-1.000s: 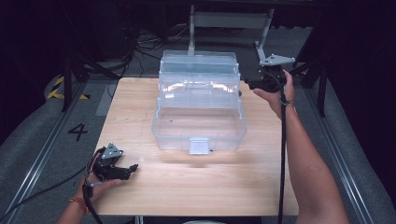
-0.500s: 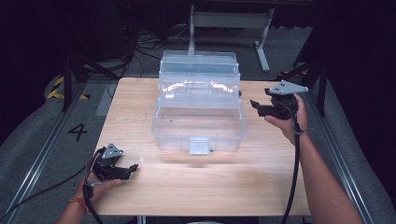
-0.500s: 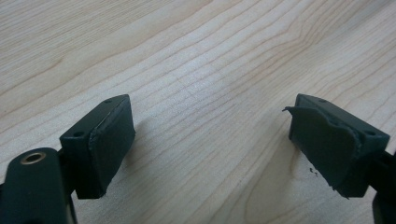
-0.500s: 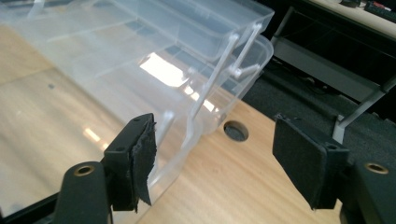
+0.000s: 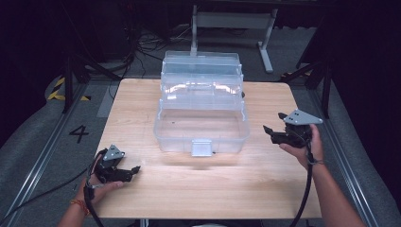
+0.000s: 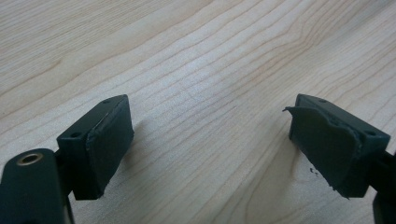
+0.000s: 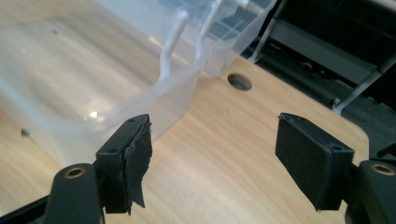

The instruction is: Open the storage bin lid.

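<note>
My right fingers [image 5: 268, 134] have just been spreading and stand released with nothing between them, just beside the right wall of the clear box [image 5: 202, 124], which sits mid-table [image 5: 142, 194], tiers folded out. My left fingers [image 5: 134, 170] rest released on bare wood, well apart from the box.

On the worktop [image 5: 198, 184] the storage box [image 5: 202, 118] stands between the claws, just left of the right claw [image 5: 270, 135] and well beyond and to the right of the left claw [image 5: 134, 171].
</note>
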A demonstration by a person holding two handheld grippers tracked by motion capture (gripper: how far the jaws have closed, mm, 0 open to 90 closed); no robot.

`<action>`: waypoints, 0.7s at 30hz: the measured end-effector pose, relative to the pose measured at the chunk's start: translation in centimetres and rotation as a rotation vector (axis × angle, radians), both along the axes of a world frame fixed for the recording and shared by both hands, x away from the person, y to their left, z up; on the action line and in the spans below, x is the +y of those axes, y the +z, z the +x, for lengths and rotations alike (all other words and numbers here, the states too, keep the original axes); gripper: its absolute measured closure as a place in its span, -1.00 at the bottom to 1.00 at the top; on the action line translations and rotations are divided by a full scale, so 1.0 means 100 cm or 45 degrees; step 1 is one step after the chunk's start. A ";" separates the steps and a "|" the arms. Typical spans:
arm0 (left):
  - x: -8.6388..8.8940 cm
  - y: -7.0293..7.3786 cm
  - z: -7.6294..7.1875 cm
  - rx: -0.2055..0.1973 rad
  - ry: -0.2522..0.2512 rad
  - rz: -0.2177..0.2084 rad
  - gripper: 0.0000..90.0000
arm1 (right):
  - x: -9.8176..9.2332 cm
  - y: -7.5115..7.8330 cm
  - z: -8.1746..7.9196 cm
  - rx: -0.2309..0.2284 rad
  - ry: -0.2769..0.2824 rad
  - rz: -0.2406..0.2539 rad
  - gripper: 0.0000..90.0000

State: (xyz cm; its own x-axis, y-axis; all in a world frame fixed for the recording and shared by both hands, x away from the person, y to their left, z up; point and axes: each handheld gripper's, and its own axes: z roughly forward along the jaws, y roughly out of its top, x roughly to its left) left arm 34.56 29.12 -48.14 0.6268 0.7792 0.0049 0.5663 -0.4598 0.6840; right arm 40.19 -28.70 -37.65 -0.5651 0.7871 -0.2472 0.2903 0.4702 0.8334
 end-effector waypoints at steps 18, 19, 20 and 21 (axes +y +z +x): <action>-0.001 0.000 -0.002 0.013 0.027 -0.011 -0.68 | -0.045 -0.078 -0.040 0.225 0.009 -0.027 -0.44; -0.001 0.000 -0.002 0.013 0.028 -0.011 -0.68 | -0.048 -0.082 -0.043 0.235 0.000 -0.026 -0.45; -0.001 0.000 -0.002 0.013 0.028 -0.011 -0.68 | -0.051 -0.085 -0.045 0.243 -0.005 -0.021 -0.45; -0.001 0.000 -0.002 0.013 0.029 -0.011 -0.68 | -0.054 -0.087 -0.048 0.252 -0.011 -0.001 -0.45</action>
State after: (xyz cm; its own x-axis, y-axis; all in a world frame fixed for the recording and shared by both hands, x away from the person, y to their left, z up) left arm 34.34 28.97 -48.16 0.6091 0.7931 -0.0085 0.5834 -0.4408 0.6822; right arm 35.37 -34.05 -46.40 -0.5962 0.7918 -0.1326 0.4524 0.4678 0.7593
